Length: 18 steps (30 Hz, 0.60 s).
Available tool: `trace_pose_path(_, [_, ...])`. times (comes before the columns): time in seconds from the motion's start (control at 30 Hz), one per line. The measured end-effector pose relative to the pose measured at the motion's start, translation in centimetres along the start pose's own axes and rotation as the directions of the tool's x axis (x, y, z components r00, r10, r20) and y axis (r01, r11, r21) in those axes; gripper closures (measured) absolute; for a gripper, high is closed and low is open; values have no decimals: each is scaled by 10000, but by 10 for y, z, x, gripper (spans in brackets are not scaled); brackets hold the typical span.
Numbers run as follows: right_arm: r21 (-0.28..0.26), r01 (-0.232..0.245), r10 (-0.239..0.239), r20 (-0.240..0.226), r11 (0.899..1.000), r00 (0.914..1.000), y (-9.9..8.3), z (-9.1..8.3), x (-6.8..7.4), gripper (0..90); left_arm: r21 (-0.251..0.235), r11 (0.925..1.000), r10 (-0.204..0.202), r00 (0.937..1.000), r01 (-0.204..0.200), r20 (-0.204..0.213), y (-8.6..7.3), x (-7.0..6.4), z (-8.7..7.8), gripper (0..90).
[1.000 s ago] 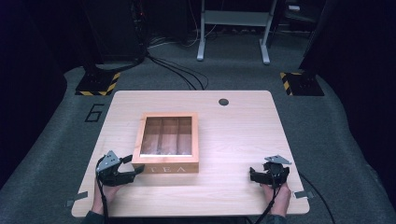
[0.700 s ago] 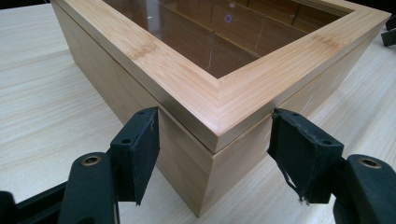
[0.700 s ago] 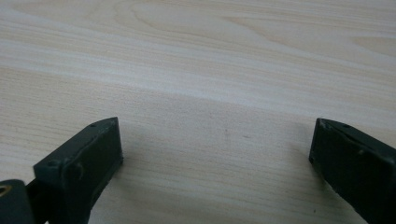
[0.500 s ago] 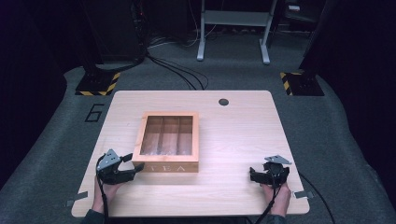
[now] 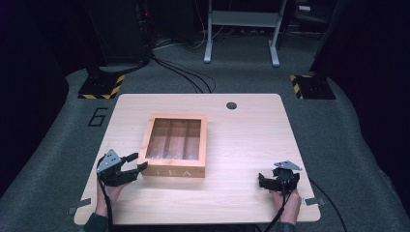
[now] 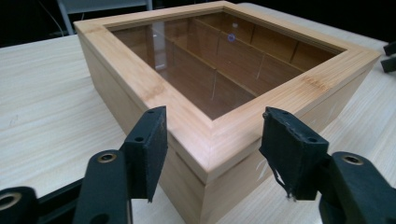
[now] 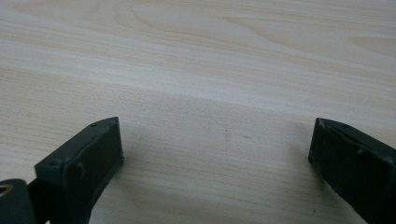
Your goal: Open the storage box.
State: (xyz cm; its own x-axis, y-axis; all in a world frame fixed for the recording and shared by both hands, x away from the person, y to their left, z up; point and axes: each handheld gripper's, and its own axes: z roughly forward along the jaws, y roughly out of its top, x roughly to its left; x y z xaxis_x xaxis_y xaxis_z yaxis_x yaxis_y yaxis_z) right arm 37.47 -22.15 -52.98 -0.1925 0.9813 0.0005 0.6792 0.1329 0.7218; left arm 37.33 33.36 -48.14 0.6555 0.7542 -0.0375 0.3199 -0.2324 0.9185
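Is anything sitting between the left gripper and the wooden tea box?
Nothing visible. The left gripper is open with its jaws on either side of the near left corner of the tea box, and only bare table lies beside it.

A pale wooden table with rounded corners stands on grey carpet. A glass-lidded wooden tea box sits left of its centre. A round dark grommet marks the far edge.
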Motion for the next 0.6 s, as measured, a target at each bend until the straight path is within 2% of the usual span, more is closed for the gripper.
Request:
trace_pose_path(0.03, [0, 0, 0, 0, 10000, 10000, 0, 0, 0, 23, 0, 10000, 0, 10000, 0, 0, 0, 0, 0, 371])
trace_pose_path(0.1, [1, -2, 2, 1, 10000, 10000, 0, 0, 0, 22, 390, 9992, 46, 9999, -51, 127, -1, 2, 2, 347])
trace_pose_path(0.13, [2, 0, 0, -1, 10000, 10000, 0, 0, 0, 22, 390, 9992, 46, 9999, -51, 127, -1, 2, 2, 332])
trace_pose_path(0.27, [1, -1, 1, 1, 10000, 10000, 0, 0, 0, 23, 978, 9950, 166, 9998, -179, 138, -9, 2, 6, 330])
trace_pose_path(0.43, [2, 1, -1, 1, 10000, 10000, 0, 0, 0, 23, 888, 9960, 18, 9994, -50, 357, -13, 6, 6, 375])
trace_pose_path(0.6, [2, 1, -1, 3, 10000, 10000, 0, 0, 0, 23, 931, 9955, 109, 9990, -148, 430, -12, 7, 5, 393])
